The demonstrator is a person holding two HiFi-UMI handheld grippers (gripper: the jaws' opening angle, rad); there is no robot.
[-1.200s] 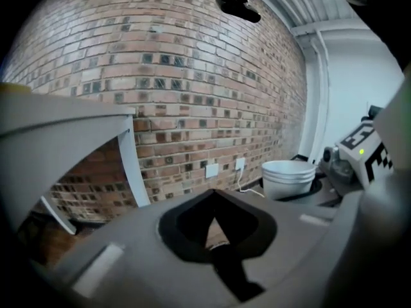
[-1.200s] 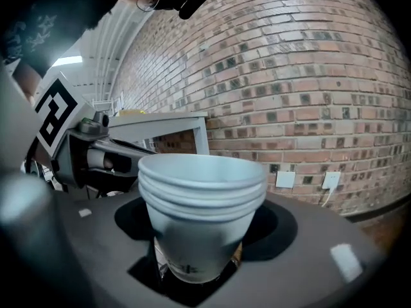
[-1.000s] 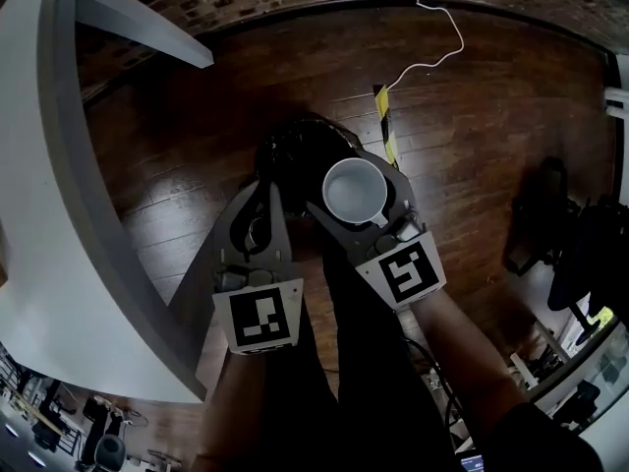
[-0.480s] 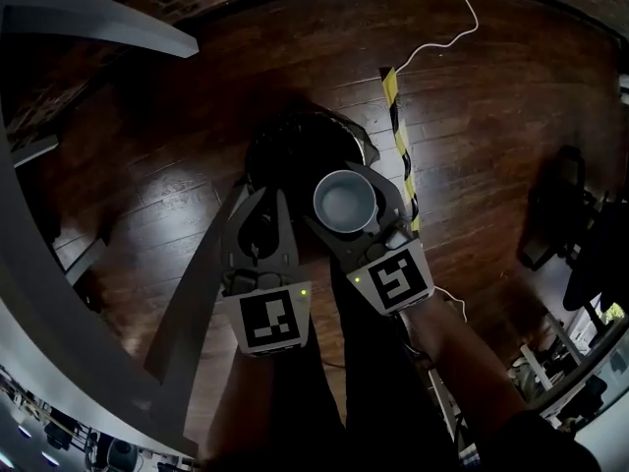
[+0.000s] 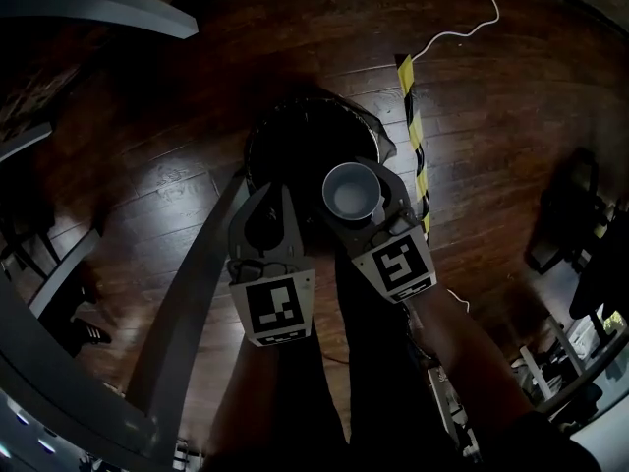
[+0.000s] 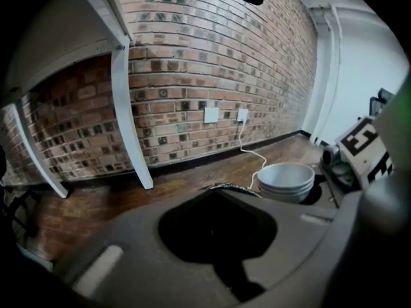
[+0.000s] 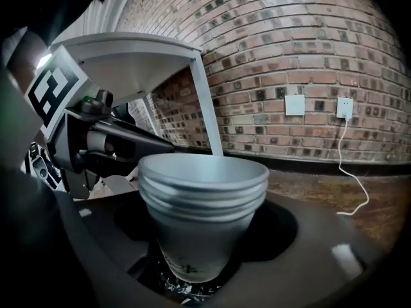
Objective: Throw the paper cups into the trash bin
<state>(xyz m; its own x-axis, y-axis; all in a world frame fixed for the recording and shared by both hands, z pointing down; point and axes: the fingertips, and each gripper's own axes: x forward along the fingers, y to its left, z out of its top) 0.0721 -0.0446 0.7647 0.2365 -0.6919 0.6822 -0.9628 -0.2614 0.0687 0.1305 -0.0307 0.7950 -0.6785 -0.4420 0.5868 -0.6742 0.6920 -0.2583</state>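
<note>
- Right gripper (image 5: 356, 187): your jaws stand wide and press on the sides of a nested stack of paper cups (image 7: 202, 204). The stack is upright, mouth up, and several rims show one above another. The grip looks the same across the last second.
- Left gripper (image 5: 271, 197): its own view shows the jaw tips meeting, with only a dark hollow behind them. It appears to be closed and carrying nothing, though the gloom there makes this less certain. It sits just beside the right gripper, on its left.
- What changed: both grippers have come down together over the last second. In the head view the cup mouth now looks smaller and lies further from the camera. More of the trash bin (image 5: 295, 136) shows beyond the jaws than before.
- Task thing and target: the cups hang over the near right part of the bin's mouth. In the right gripper view, crinkled black liner (image 7: 172, 289) shows directly beneath the base of the stack. The cups are still held and have not yet been dropped.
- Meaning for the task: the carry looks nearly finished. You probably need only part the right jaws to drop the cups. The stack sits near the rim rather than over the centre, so a small move inward would lessen the risk of a cup glancing off.
- Surroundings: the bin stands on a dark wooden floor (image 5: 177, 185). A yellow-and-black tape strip (image 5: 413, 126) and a white cable (image 5: 462, 28) lie to its right.
</note>
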